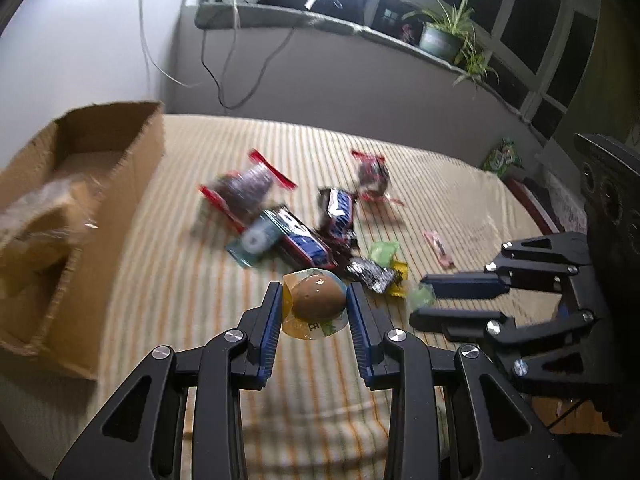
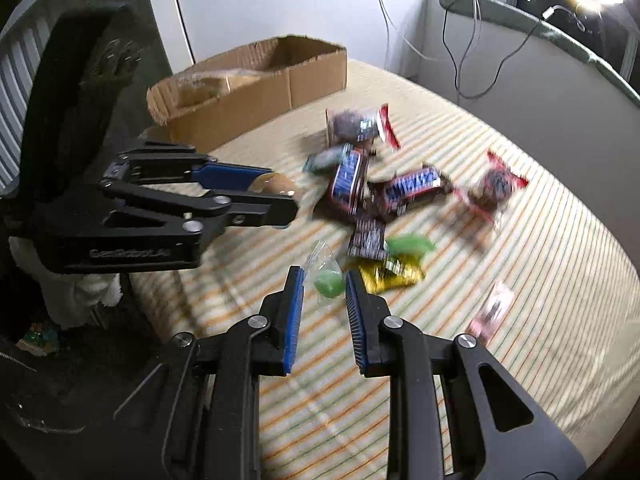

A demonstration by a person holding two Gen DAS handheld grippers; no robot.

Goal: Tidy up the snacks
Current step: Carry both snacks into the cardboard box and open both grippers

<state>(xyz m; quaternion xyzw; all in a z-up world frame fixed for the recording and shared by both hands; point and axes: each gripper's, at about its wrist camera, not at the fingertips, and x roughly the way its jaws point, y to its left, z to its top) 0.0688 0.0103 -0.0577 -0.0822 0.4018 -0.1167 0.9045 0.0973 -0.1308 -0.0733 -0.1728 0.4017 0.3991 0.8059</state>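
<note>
My left gripper point(image 1: 314, 300) is shut on a packaged brown egg snack point(image 1: 316, 300) and holds it above the striped bed; it also shows in the right wrist view point(image 2: 280, 196). My right gripper point(image 2: 324, 284) is shut on a clear-wrapped green candy point(image 2: 329, 282); it also shows in the left wrist view point(image 1: 420, 298). An open cardboard box point(image 1: 80, 208) stands at the left, also seen in the right wrist view point(image 2: 248, 84). Loose snacks lie in the middle: Snickers bars point(image 1: 304, 240), red-edged packs point(image 1: 250, 188), a yellow pack point(image 2: 390, 274).
A small pink packet point(image 1: 439, 248) lies apart on the right of the striped bedspread point(image 1: 200, 300). A window ledge with a potted plant point(image 1: 444, 38) and cables runs behind the bed. A green bag point(image 1: 502, 158) lies at the far bed edge.
</note>
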